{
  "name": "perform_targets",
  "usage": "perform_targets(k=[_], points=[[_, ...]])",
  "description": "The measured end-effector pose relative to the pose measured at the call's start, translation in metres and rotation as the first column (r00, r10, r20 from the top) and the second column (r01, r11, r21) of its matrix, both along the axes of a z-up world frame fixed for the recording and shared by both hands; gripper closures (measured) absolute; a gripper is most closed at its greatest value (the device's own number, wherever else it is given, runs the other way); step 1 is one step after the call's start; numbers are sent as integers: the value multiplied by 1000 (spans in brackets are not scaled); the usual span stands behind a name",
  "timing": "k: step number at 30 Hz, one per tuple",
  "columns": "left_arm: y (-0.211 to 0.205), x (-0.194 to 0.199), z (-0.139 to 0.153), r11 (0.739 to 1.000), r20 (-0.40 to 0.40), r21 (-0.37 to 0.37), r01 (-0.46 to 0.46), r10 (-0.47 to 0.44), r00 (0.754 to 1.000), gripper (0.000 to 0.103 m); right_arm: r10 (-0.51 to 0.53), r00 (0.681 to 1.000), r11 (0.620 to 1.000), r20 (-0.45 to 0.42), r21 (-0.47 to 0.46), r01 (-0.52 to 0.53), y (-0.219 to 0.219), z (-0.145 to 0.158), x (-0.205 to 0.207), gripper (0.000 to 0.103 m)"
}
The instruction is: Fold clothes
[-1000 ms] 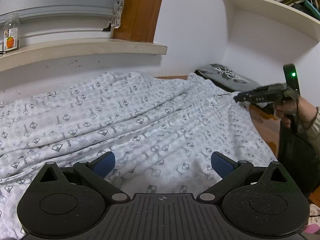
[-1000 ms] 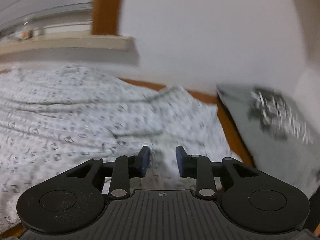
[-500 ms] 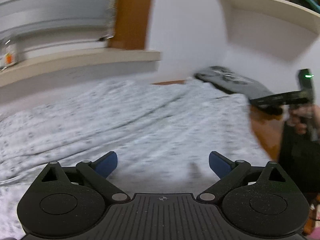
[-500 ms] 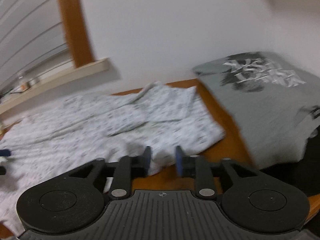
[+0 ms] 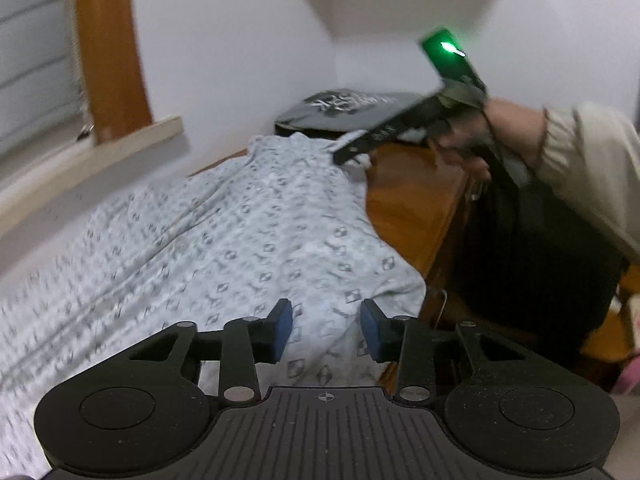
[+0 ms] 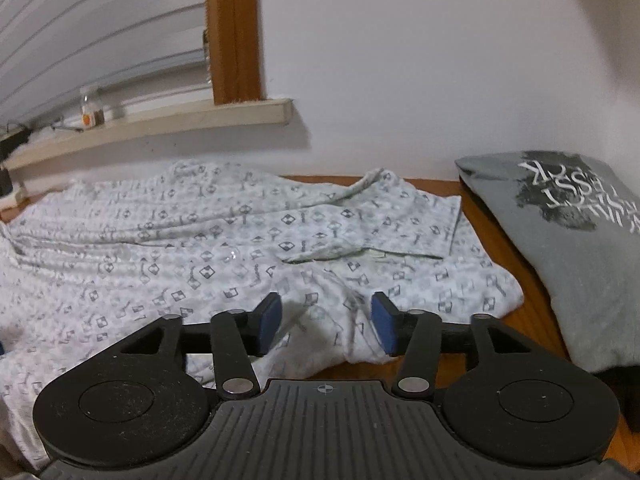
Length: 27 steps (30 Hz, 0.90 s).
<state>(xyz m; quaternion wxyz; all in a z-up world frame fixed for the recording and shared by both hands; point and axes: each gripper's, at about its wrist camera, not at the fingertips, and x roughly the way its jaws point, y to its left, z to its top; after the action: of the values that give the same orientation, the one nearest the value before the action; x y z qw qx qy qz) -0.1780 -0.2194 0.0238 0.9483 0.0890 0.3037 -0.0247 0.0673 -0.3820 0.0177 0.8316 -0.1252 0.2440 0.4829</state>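
Observation:
A white shirt [image 5: 260, 240] with a grey diamond print lies spread on the wooden table [image 5: 412, 208]. My left gripper [image 5: 326, 332] hovers over the shirt's near right edge. Its jaws are closing, cloth lies under the gap, and the blue pads do not press on it. In the right wrist view the shirt [image 6: 240, 240] shows its collar end. My right gripper [image 6: 324, 324] is over a raised fold there, jaws opening, pads clear of the cloth. In the left wrist view the right gripper [image 5: 352, 152] tips down at the shirt's far corner, held by a hand [image 5: 500, 128].
A folded grey T-shirt [image 6: 560, 240] with a dark print lies at the table's right end against the wall. A window sill [image 6: 160, 124] with a small bottle [image 6: 91, 106] runs behind the shirt. Bare table wood [image 6: 500, 232] shows between the two garments.
The left gripper has swung right to the shirt's right edge and its jaws have narrowed from wide open. The right gripper's jaws have widened and it now sits over the shirt's collar end.

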Motion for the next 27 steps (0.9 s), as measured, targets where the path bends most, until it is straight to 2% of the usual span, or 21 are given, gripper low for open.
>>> perform_targets(k=[1, 3, 6, 9, 10, 11, 12, 13, 14, 17, 18, 19, 23, 27], points=[[-5, 3, -2, 999, -6, 34, 10, -10, 1000, 51, 15, 1000, 1000, 13, -13, -15, 4, 0, 0, 40], [-12, 10, -8, 996, -17, 85, 30, -28, 999, 46, 37, 999, 999, 16, -29, -36, 12, -1, 2, 40], [-9, 22, -12, 997, -42, 65, 49, -46, 998, 46, 70, 997, 997, -20, -43, -71, 20, -2, 10, 40], [-6, 28, -14, 997, -31, 59, 52, -51, 998, 52, 108, 992, 992, -58, -53, -111, 26, -3, 17, 41], [-5, 29, -14, 997, -26, 61, 54, -53, 998, 59, 111, 992, 992, -66, -52, -114, 27, -3, 19, 41], [-4, 30, -13, 997, -22, 57, 51, -50, 998, 65, 115, 990, 992, -77, -51, -119, 28, -3, 21, 44], [-2, 31, -13, 997, -18, 52, 48, -47, 999, 79, 118, 989, 991, -86, -52, -123, 29, -3, 23, 46], [0, 33, -12, 998, -14, 47, 45, -44, 999, 87, 120, 988, 991, -93, -54, -125, 29, -3, 25, 61], [3, 31, -9, 999, -6, 25, 41, -41, 999, 89, 123, 987, 990, -99, -54, -129, 29, -2, 26, 77], [12, 24, 3, 999, 25, -43, 30, -29, 999, 91, 145, 984, 988, -99, -27, -149, 20, 5, 24, 86], [16, 20, 7, 997, 40, -66, 28, -25, 999, 99, 155, 983, 987, -94, -16, -157, 15, 9, 22, 89], [19, 17, 12, 996, 54, -90, 26, -21, 998, 101, 165, 982, 986, -91, -4, -166, 8, 14, 21, 94], [21, -4, 31, 986, 110, -157, 61, -44, 993, 102, 184, 978, 983, -96, 35, -181, -18, 33, 15, 95], [16, -13, 32, 979, 107, -184, 87, -68, 992, 102, 101, 989, 995, -103, 11, -101, -37, 33, 15, 97]])
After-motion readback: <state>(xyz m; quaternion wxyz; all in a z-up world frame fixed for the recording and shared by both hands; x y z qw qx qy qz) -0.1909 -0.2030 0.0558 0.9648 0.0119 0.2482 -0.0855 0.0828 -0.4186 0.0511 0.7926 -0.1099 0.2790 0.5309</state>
